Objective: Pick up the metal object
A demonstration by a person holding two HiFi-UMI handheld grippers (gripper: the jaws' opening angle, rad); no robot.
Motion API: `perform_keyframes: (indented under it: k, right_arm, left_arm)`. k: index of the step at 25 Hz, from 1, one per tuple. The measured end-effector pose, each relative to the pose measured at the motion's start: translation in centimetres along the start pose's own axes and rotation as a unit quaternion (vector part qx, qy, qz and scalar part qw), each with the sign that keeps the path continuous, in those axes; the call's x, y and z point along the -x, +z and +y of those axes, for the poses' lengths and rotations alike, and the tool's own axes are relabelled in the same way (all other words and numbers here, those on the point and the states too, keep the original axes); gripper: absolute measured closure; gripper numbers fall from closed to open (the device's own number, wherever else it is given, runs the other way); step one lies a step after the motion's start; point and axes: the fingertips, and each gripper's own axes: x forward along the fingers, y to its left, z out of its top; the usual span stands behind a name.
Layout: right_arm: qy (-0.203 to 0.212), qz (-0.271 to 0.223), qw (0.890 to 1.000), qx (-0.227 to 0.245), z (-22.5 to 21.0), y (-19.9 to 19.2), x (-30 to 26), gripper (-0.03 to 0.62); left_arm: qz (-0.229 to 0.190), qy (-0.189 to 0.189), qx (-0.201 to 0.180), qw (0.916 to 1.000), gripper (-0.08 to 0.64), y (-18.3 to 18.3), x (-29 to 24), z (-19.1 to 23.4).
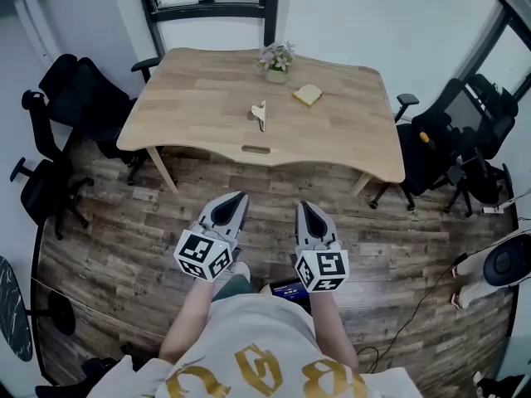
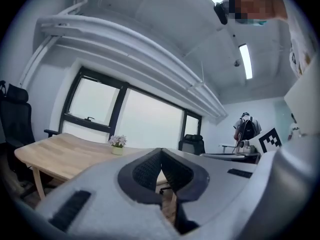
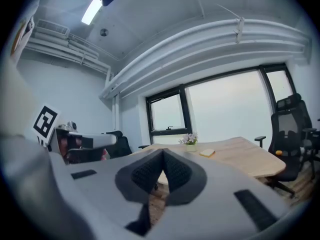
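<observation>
The metal object (image 1: 260, 113), small and pale, lies near the middle of the wooden table (image 1: 199, 106), far ahead of both grippers. My left gripper (image 1: 241, 196) and right gripper (image 1: 304, 206) hover side by side over the wooden floor, short of the table's front edge, pointing level toward it. Both are shut with nothing between their tips. In the left gripper view the left gripper (image 2: 161, 150) has its jaws meeting at the tip. The right gripper (image 3: 163, 151) looks the same in its own view. Neither gripper view shows the metal object.
A small flower pot (image 1: 275, 60) and a yellow sponge (image 1: 308, 94) sit at the table's far side. Black office chairs (image 1: 66, 98) stand left of the table, and more chairs (image 1: 456, 139) crowd the right. A cable runs across the floor (image 1: 415, 305) at the right.
</observation>
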Motion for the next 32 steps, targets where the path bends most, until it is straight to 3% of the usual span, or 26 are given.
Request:
perform_keyframes:
  k: [4, 12, 18, 26, 32]
  right_arm:
    - [-0.002, -0.006, 1.0, -0.001, -0.4, 0.0, -0.2, 0.581]
    - [0.003, 0.011, 1.0, 0.002, -2.3, -1.0, -4.7, 0.581]
    - [-0.012, 0.035, 0.999, 0.001, -6.4, -1.9, -12.9, 0.581]
    - [-0.039, 0.042, 0.998, -0.005, -10.9, 0.4, -27.1, 0.581]
    - [-0.064, 0.051, 0.997, -0.006, -13.5, 1.2, -33.0, 0.581]
  left_arm:
    - [0.009, 0.013, 0.011, 0.9998, 0.541, -0.4, -0.3, 0.6]
    - [0.016, 0.044, -0.004, 0.9989, 0.541, -1.3, -4.2, 4.8]
    - [0.025, 0.05, 0.019, 0.9983, 0.541, -2.1, -11.5, 11.3]
    - [0.042, 0.035, 0.017, 0.9983, 0.541, 0.4, -22.2, 22.3]
    - [0.038, 0.015, 0.04, 0.9984, 0.541, 1.3, -28.3, 27.7]
